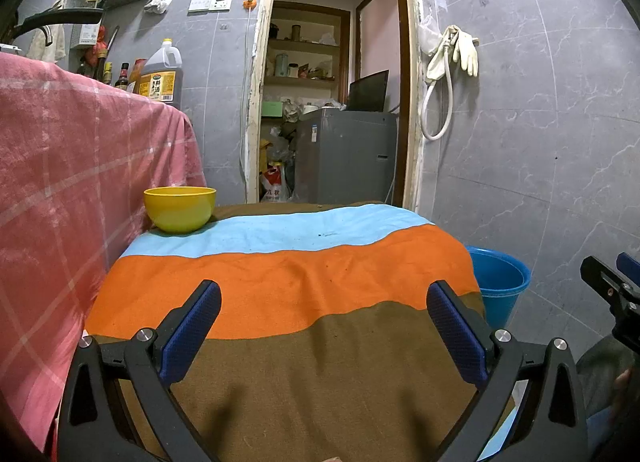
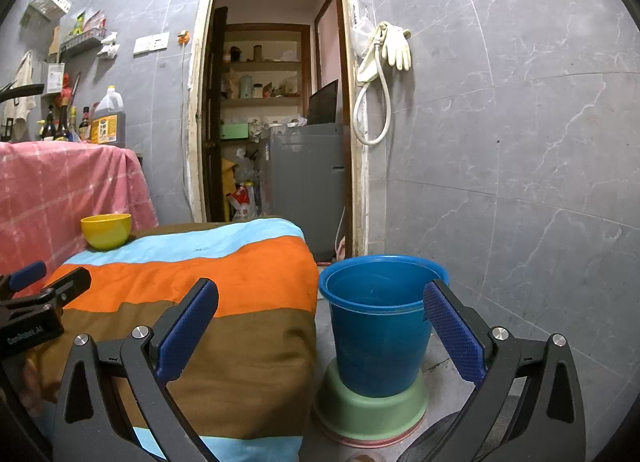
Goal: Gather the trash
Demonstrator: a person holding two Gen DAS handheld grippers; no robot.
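Here, blue bucket point(image 2: 376, 326) between right hand-held gripper point(image 2: 320, 310) fingers

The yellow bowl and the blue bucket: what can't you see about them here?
- Yellow bowl inside: both views look from the side; its own wall hides any contents.
- Blue bucket bottom: right wrist view, hidden by its walls.
- Blue bucket, left wrist view: mostly hidden behind the striped cloth.

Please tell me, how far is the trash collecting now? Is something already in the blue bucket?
No trash lies on the striped cloth; only the yellow bowl stands at its far left corner. The blue bucket sits on an upturned green basin beside the table; the part of its inside that shows holds nothing. The left tool and right tool are open and hold nothing. Whether trash was already collected cannot be told.
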